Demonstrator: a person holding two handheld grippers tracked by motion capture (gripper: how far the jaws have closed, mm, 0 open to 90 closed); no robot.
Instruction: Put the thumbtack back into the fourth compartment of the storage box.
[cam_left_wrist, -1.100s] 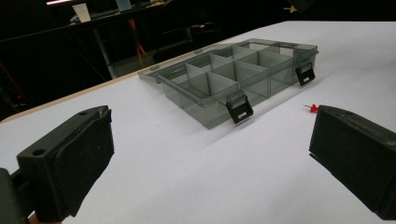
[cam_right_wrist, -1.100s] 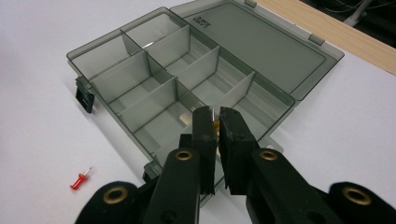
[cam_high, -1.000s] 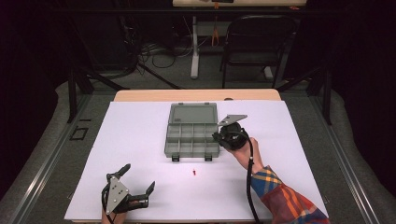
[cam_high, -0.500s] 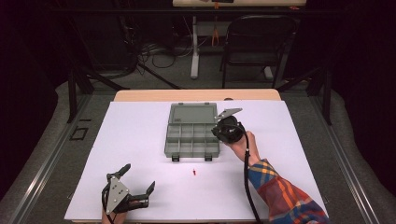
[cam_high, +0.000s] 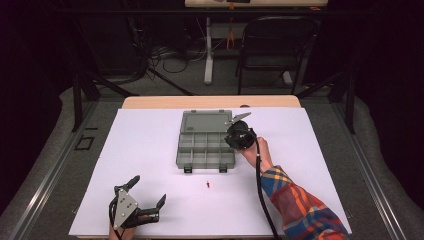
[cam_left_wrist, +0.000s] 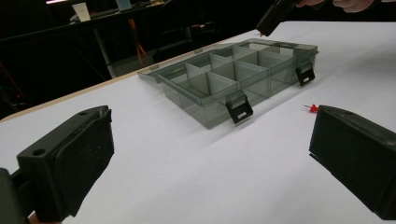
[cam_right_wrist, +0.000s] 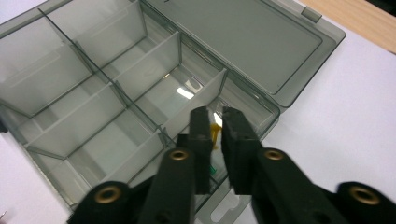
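An open grey compartment box (cam_high: 192, 159) (cam_left_wrist: 224, 79) (cam_right_wrist: 93, 116) lies mid-table, lid (cam_high: 206, 121) folded back. My right gripper (cam_high: 231, 142) (cam_right_wrist: 215, 119) points down over its right-hand compartments. The jaws have just been opening and stand a narrow gap apart. A yellow pushpin (cam_right_wrist: 215, 132) sits in that gap, the pads not pressing on it. A green piece (cam_right_wrist: 213, 170) lies in the compartment below. A red pushpin (cam_high: 207, 184) (cam_left_wrist: 311, 108) lies on the white sheet in front of the box. My left gripper (cam_high: 147, 192) (cam_left_wrist: 210, 154) rests open near the front-left edge.
The white sheet (cam_high: 310, 150) covers the table, with bare room left and right of the box. Two black latches (cam_left_wrist: 239, 108) stick out from the box's front wall. A chair (cam_high: 275, 50) and cables stand beyond the far edge.
The right gripper has moved left and away, from beside the box to over its right compartments. The left gripper has stayed put.
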